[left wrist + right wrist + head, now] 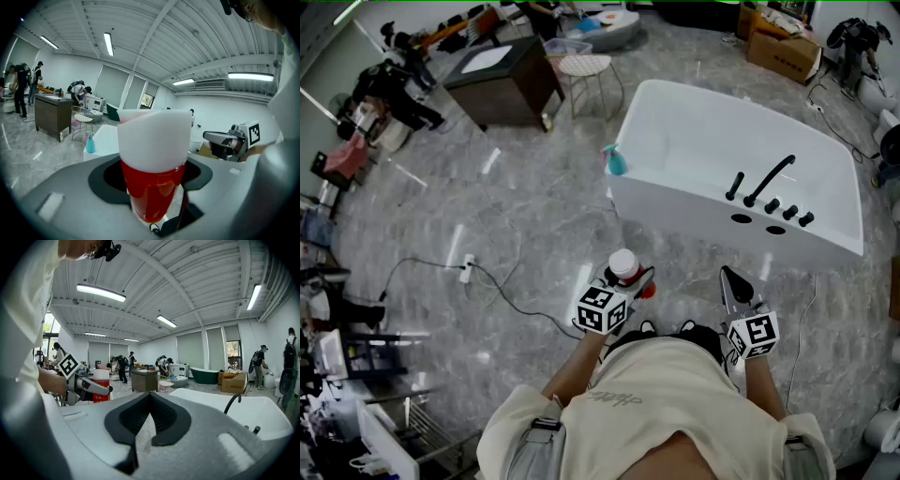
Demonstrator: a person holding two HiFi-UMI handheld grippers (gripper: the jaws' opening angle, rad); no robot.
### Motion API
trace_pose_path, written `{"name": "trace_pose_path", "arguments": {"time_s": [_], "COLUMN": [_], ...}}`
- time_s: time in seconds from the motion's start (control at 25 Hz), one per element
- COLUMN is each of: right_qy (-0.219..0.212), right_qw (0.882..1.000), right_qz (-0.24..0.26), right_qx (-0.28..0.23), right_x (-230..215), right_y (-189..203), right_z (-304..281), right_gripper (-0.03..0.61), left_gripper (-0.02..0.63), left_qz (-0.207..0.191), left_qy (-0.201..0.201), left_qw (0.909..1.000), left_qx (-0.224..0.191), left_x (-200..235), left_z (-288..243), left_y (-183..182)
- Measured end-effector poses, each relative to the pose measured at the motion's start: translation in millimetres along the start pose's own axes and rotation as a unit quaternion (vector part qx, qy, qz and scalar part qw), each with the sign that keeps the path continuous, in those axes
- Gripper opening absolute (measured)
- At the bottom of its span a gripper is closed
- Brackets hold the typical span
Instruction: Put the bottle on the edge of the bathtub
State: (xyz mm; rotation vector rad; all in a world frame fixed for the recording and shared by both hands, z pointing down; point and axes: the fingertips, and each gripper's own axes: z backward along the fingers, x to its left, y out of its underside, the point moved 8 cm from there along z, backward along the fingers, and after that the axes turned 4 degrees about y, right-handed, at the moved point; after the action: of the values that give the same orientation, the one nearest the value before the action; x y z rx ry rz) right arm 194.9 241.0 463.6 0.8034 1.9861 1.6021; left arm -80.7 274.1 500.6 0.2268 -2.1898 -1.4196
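A red bottle with a white cap [623, 266] stands upright between the jaws of my left gripper [628, 278], which is shut on it. In the left gripper view the bottle [154, 159] fills the centre. The white bathtub [703, 220] lies ahead and to the right, with a black faucet [766, 183] on its near rim. A teal spray bottle [616, 161] stands at its left corner. My right gripper [734, 283] is held in front of the tub, shut with nothing in it; its pads meet at the tips [150, 397]. The tub [220, 404] shows beyond them.
A dark cabinet [506, 80] and a white wire chair [586, 70] stand past the tub's left end. A cable and power strip [467, 270] lie on the grey floor at left. Cardboard boxes [783, 47] sit at the far right. People work in the background.
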Motion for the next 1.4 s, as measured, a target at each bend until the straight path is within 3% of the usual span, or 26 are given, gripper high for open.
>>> {"name": "trace_pose_path", "arguments": {"time_s": [0.24,0.6,1.16,1.4], "right_qy": [-0.005,0.02,0.016,0.002], "right_qw": [1.0,0.999,0.999,0.998], "right_qz": [0.005,-0.009,-0.027,-0.052], "right_qx": [-0.008,-0.024,0.023,0.033], "right_x": [8.5,12.0,12.9,-3.9], "right_y": [-9.3,-13.6,9.1,17.0], "right_z": [-9.7,-21.0,-24.0,-53.1], "right_gripper": [0.0,0.0,0.0,0.0], "left_gripper": [0.302,0.302,0.302,0.304], "left_qz": [0.008,-0.022,0.035,0.036], "left_qy": [0.008,-0.012,-0.008,-0.026], "left_qw": [0.9997,0.9991,0.9992,0.9984], "left_qx": [-0.02,-0.035,0.02,0.034], "left_x": [3.4,15.1,31.2,46.6], "left_z": [7.7,22.7,-0.6,-12.5], "left_y": [-10.0,-13.3,19.1,3.6]}}
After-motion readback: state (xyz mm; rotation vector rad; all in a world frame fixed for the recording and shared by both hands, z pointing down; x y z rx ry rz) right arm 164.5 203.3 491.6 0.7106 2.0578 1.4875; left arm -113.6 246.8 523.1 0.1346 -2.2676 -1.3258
